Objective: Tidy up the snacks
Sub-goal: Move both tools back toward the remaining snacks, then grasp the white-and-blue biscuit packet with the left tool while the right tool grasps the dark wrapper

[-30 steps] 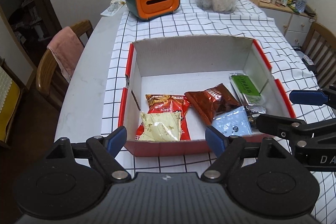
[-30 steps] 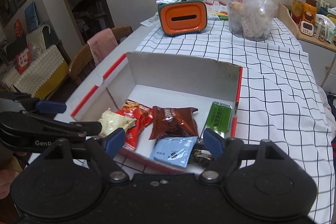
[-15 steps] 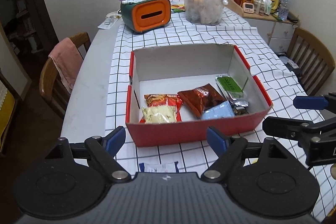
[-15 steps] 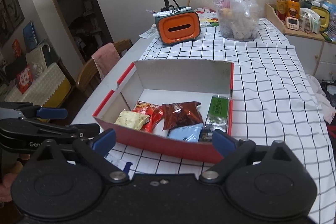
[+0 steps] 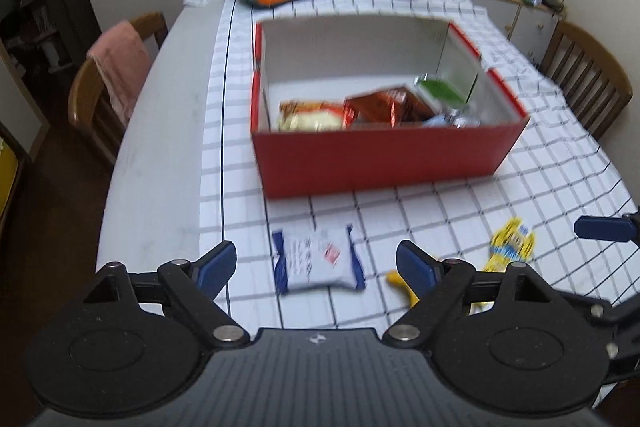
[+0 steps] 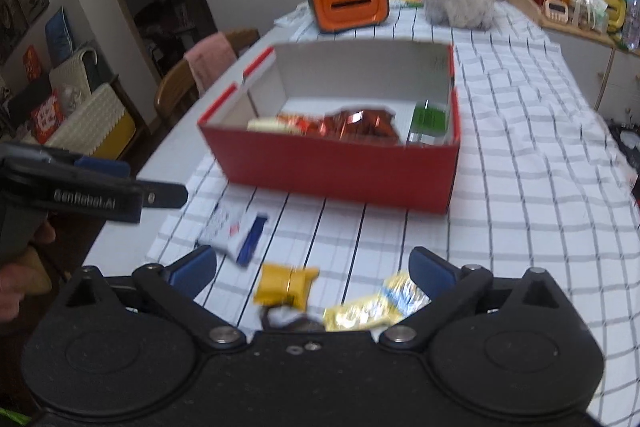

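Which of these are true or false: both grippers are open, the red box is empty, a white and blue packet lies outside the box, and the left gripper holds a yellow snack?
1. Both the left gripper and right gripper are open. True.
2. The red box is empty. False: several snacks lie inside.
3. A white and blue packet lies outside the box. True.
4. The left gripper holds a yellow snack. False: it lies on the tablecloth.
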`<state>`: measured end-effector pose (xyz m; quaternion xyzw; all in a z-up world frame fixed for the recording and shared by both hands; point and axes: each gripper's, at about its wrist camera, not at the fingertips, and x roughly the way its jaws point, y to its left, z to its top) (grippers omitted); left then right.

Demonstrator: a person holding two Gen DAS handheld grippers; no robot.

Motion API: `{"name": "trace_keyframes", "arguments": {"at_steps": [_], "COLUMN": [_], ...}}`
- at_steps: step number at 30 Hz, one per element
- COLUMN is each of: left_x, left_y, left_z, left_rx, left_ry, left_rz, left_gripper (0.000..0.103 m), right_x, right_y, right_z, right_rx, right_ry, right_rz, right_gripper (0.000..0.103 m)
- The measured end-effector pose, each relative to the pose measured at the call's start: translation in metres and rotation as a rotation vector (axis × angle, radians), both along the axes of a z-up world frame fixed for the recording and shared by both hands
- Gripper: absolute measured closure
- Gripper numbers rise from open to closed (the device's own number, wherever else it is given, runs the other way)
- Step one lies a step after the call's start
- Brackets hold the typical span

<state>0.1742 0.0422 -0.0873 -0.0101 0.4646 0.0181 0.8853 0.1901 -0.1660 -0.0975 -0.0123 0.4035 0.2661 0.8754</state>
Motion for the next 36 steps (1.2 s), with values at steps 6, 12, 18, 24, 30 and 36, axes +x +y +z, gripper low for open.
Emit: {"name": "trace_keyframes", "arguments": {"at_steps": [6,12,18,24,30,36], "left_x": [0.005,0.011,0.023,0.044,0.066,0.083], "left_y": [0.014,0.025,0.030,0.028,0.016,0.016], "left_z": [-0.026,-0.046,-0.058,-0.068,-0.081,-0.092], "left_rx": [-0.039,-0.042,-0.030,-0.019,0.013,-0.006], "left_ry": [0.095,0.149,0.177,0.202,0.240,0.278], "left_rz": [-0.016,-0.012,0.004,0.012,0.004,0.040], "left_gripper": [0.016,0.016,0.016,0.016,0.016,0.015], "right_x": [-0.016,-0.020,-0.017,-0.010,-0.006,-0.001], "right_y": [0.014,0.028,0.039,0.050,0.056,0.059], "right_z": [-0.026,-0.048,-0.066,-0.077,-0.081,-0.084], "right_rx": [-0.052,-0.120,-0.175,-0.209,-0.232,-0.239], "right_ry": [0.030,0.042,0.048,0.048,0.049,0.047], "right_rz": [0.044,0.109,0.164,0.205,0.234,0.236], "right_gripper": [0.002,0.010,0.021,0.033,0.038,0.042]}}
